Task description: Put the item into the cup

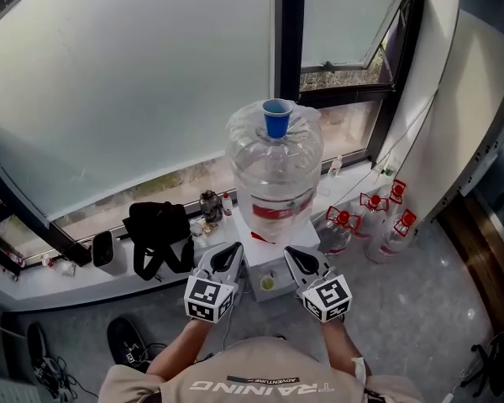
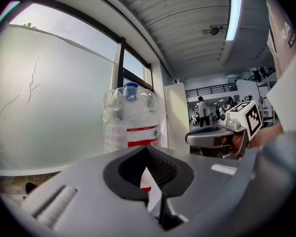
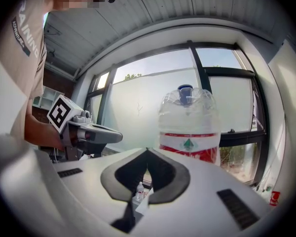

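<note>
You are holding the left gripper (image 1: 228, 259) and right gripper (image 1: 301, 263) side by side, each with jaws pressed together on nothing. Just ahead of them the water jug (image 1: 273, 175) is standing, with the blue cup (image 1: 276, 117) sitting on its top. No item is showing anywhere, so by my reading the task is not yet begun.

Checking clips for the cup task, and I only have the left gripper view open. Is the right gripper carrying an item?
Observer: No. In its own view the right gripper has its jaws together with nothing between them.
Operator: What does the big jug stand on?
Observer: In the head view the water jug stands on a white dispenser.
Operator: Anything in the cup yet?
Observer: Seen from above, the blue cup on top of the jug looks empty.
</note>
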`<action>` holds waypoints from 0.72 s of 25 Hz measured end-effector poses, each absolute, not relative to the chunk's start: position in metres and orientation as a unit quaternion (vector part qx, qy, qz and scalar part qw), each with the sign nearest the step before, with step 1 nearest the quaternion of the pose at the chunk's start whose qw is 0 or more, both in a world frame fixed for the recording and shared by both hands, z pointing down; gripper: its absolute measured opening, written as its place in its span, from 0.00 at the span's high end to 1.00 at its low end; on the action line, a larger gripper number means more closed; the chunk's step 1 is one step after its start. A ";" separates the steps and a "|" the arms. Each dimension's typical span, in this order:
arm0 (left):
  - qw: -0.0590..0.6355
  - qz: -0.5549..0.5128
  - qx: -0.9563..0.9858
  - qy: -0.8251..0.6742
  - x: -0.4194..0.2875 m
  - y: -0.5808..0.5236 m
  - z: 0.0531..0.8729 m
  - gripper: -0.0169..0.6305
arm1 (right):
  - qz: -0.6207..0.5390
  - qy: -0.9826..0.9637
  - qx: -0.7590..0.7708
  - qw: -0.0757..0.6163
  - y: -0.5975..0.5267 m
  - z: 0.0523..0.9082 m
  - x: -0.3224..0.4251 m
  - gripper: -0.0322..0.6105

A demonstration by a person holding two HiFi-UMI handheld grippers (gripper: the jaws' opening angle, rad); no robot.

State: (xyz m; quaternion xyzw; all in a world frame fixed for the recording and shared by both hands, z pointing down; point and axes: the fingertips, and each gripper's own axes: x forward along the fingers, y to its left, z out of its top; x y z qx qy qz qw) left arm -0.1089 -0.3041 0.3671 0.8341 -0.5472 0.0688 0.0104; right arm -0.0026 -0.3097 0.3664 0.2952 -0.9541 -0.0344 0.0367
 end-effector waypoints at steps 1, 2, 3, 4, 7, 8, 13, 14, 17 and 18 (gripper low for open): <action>0.012 0.070 0.834 -0.548 -0.109 -0.305 0.369 0.96 | -0.033 -0.954 0.296 0.037 -0.311 0.368 -0.002 0.93; 0.013 0.071 0.833 -0.549 -0.110 -0.305 0.371 0.96 | -0.031 -0.954 0.296 0.037 -0.311 0.369 -0.002 0.93; 0.013 0.072 0.831 -0.552 -0.111 -0.304 0.372 0.96 | -0.028 -0.954 0.296 0.037 -0.311 0.370 -0.002 0.93; 0.013 0.073 0.829 -0.554 -0.113 -0.303 0.373 0.96 | -0.027 -0.954 0.296 0.037 -0.311 0.372 -0.002 0.93; 0.012 0.065 0.825 -0.562 -0.118 -0.304 0.375 0.96 | -0.027 -0.951 0.305 0.034 -0.313 0.375 0.000 0.93; 0.013 0.060 0.824 -0.563 -0.119 -0.304 0.376 0.96 | -0.025 -0.950 0.310 0.032 -0.314 0.376 0.001 0.93; 0.023 0.056 0.824 -0.564 -0.122 -0.302 0.385 0.96 | -0.011 -0.947 0.318 0.031 -0.317 0.386 0.003 0.93; 0.022 0.057 0.823 -0.564 -0.123 -0.302 0.386 0.96 | -0.012 -0.948 0.318 0.032 -0.318 0.386 0.002 0.93; 0.024 0.057 0.821 -0.568 -0.128 -0.304 0.389 0.96 | -0.016 -0.948 0.316 0.034 -0.318 0.386 -0.002 0.93; 0.025 0.056 0.820 -0.569 -0.129 -0.304 0.390 0.96 | -0.017 -0.948 0.315 0.035 -0.318 0.387 -0.002 0.93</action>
